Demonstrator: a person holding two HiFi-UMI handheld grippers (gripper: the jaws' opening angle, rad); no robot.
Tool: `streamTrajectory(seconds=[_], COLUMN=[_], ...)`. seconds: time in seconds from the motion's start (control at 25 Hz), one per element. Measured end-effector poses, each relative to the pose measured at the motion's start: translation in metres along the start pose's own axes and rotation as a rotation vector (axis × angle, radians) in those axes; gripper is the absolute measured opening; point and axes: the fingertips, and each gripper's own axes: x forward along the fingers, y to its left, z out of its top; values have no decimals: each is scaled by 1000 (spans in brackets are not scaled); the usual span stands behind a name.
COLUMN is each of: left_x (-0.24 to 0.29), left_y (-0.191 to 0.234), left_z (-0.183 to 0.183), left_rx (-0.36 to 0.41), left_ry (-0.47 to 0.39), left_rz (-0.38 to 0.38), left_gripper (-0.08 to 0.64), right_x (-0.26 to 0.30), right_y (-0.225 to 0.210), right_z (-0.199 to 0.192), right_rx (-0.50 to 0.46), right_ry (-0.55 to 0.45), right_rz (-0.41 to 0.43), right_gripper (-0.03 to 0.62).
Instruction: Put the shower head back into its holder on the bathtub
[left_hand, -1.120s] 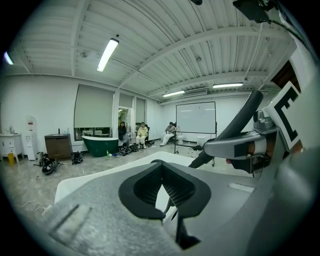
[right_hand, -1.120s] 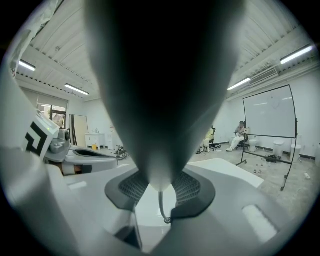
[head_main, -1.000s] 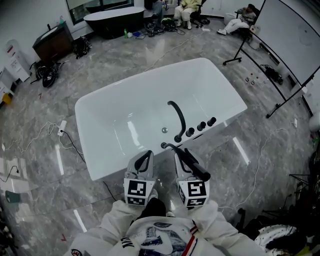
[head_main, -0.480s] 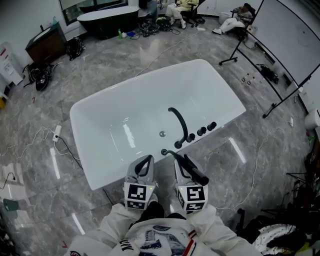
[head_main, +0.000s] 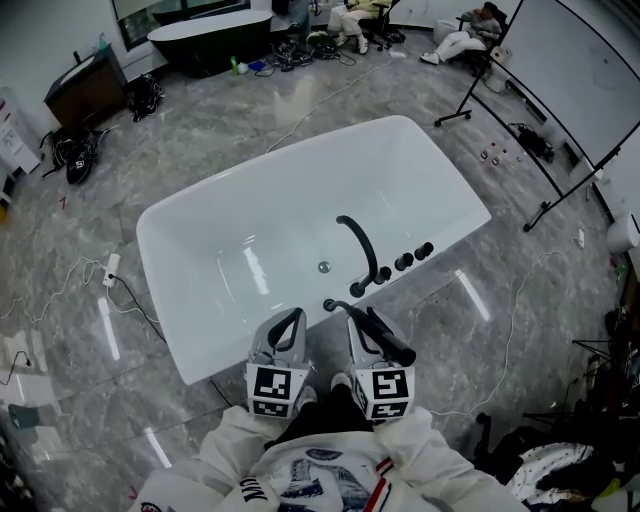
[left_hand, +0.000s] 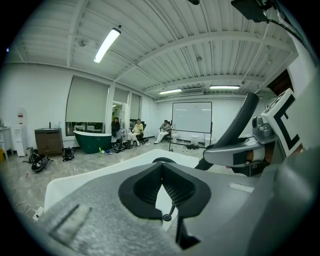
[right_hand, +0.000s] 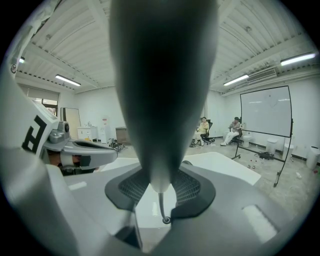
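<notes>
Right hand-held gripper (head_main: 358, 316) clenched on black shower head (head_main: 388, 340), held just outside the bathtub's (head_main: 430, 180) near rim, near the taps (head_main: 401, 262). Left hand-held gripper (head_main: 296, 314) closed, empty, alongside.

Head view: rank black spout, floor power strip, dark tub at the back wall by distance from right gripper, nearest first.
1. Black spout, on the white tub rim, just ahead of the right gripper.
2. Power strip, on the floor to the left.
3. Dark tub, far back by the wall.
</notes>
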Motion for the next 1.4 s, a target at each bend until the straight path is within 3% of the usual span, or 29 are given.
streamTrajectory(seconds=[0.64, 1.4], left_x=[20, 63], left_y=[1, -1], left_z=[-8, -42], left_rx=[2, -16], left_ry=[18, 106], left_rz=[-8, -1], left_gripper=[-8, -8], right_x=[17, 60], right_y=[-6, -28], right_z=[-14, -50], right_rx=[21, 43], right_ry=[21, 101], right_rz=[11, 63], right_gripper=[140, 139])
